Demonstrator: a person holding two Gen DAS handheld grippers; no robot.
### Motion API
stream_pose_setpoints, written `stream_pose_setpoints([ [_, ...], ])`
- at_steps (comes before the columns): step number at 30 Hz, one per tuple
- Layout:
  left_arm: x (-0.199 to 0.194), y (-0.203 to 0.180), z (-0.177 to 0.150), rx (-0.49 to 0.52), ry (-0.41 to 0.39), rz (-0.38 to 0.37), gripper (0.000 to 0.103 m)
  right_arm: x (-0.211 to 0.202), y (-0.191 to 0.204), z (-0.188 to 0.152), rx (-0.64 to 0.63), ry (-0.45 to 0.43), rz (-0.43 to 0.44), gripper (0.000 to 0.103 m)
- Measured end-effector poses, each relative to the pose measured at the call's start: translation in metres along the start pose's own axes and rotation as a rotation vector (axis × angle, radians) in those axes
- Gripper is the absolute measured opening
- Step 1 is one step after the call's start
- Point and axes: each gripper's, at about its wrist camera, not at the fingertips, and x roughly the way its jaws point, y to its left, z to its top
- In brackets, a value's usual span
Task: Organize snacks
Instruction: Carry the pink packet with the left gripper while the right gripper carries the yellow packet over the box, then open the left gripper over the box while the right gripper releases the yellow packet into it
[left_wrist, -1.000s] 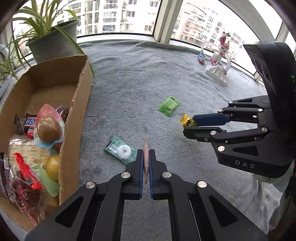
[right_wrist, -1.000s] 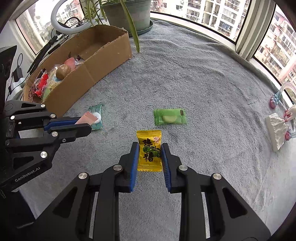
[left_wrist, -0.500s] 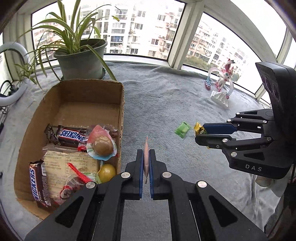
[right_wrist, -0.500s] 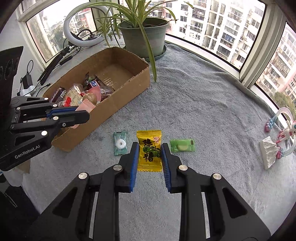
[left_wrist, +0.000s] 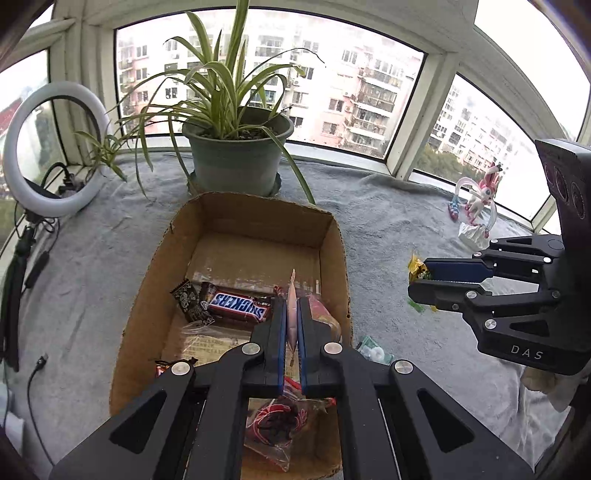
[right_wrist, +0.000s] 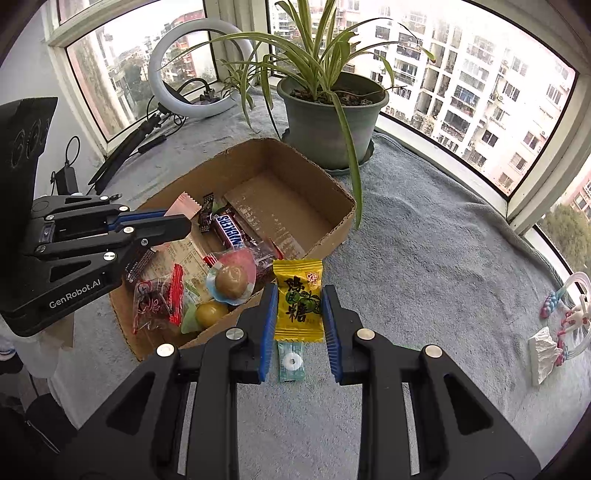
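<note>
1. My left gripper (left_wrist: 291, 314) is clamped on a thin pink packet (left_wrist: 292, 295), held edge-on between the blue pads; it hangs above the cardboard box (left_wrist: 147, 288), over the snacks lying in it.
2. My right gripper (right_wrist: 298, 306) is closed on a yellow candy packet (right_wrist: 298, 299) printed with a green fruit and dark characters — the pads press on its two long sides. In the right wrist view it sits at the box's near right corner, over the rim.
3. In that view a teal mint packet (right_wrist: 291, 360) with a white ring lies on the grey blanket (right_wrist: 424, 288) at 6 o'clock from the yellow packet, just outside the box.
4. The box holds a Snickers bar (left_wrist: 238, 305), a clear bag with red print (right_wrist: 157, 301), a round brown sweet in a pink-and-blue wrapper (right_wrist: 231, 280) and a golden ball (right_wrist: 208, 313) — all in its near half; the far half shows bare cardboard.
5. A potted spider plant (left_wrist: 236, 162) stands at 12 o'clock from the box, a ring light (left_wrist: 55, 147) at 10 o'clock, and a pink figurine (left_wrist: 476, 199) at 2 o'clock by the window.
</note>
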Motion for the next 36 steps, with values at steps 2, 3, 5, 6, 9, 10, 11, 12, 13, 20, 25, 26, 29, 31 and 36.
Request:
stream_pose_setpoints([
  [2, 0.0, 0.008, 0.002, -0.005, -0.004, 0.01, 0.004, 0.005, 0.005, 0.006, -0.006, -0.001, -0.001, 0.025],
  [3, 0.001, 0.011, 0.003, -0.007, -0.004, 0.013, 0.004, 0.008, 0.006, 0.008, -0.009, 0.0, -0.001, 0.025],
  [5, 0.002, 0.016, 0.005, -0.008, -0.007, 0.022, 0.004, 0.013, 0.01, 0.014, -0.013, -0.001, 0.001, 0.025],
  [6, 0.003, 0.019, 0.006, -0.008, -0.006, 0.026, 0.004, 0.016, 0.01, 0.016, -0.014, 0.0, 0.001, 0.025],
  [9, 0.006, 0.024, 0.01, -0.004, -0.006, 0.035, 0.004, 0.024, 0.013, 0.021, -0.022, 0.005, 0.0, 0.025],
  [10, 0.007, 0.026, 0.011, -0.005, -0.006, 0.036, 0.004, 0.027, 0.014, 0.022, -0.028, 0.008, -0.004, 0.025],
  [11, 0.008, 0.027, 0.012, -0.005, -0.005, 0.037, 0.004, 0.03, 0.015, 0.023, -0.033, 0.011, -0.007, 0.025],
  [12, 0.01, 0.028, 0.013, -0.003, -0.004, 0.039, 0.004, 0.033, 0.017, 0.024, -0.036, 0.013, -0.009, 0.025],
  [13, 0.011, 0.029, 0.013, -0.002, -0.003, 0.04, 0.004, 0.036, 0.017, 0.024, -0.038, 0.017, -0.007, 0.025],
  [20, 0.021, 0.031, 0.014, 0.001, 0.012, 0.036, 0.004, 0.051, 0.019, 0.025, -0.041, 0.036, 0.013, 0.025],
  [25, 0.025, 0.029, 0.014, 0.003, 0.019, 0.035, 0.004, 0.056, 0.022, 0.026, -0.045, 0.04, 0.026, 0.025],
  [26, 0.025, 0.029, 0.014, 0.003, 0.019, 0.036, 0.004, 0.056, 0.023, 0.026, -0.046, 0.04, 0.029, 0.025],
  [29, 0.025, 0.03, 0.014, -0.002, 0.021, 0.039, 0.004, 0.057, 0.028, 0.028, -0.051, 0.037, 0.038, 0.025],
  [31, 0.025, 0.032, 0.014, -0.006, 0.022, 0.041, 0.004, 0.058, 0.03, 0.029, -0.057, 0.036, 0.046, 0.025],
  [36, 0.025, 0.034, 0.014, -0.012, 0.023, 0.055, 0.015, 0.056, 0.035, 0.03, -0.072, 0.023, 0.04, 0.033],
])
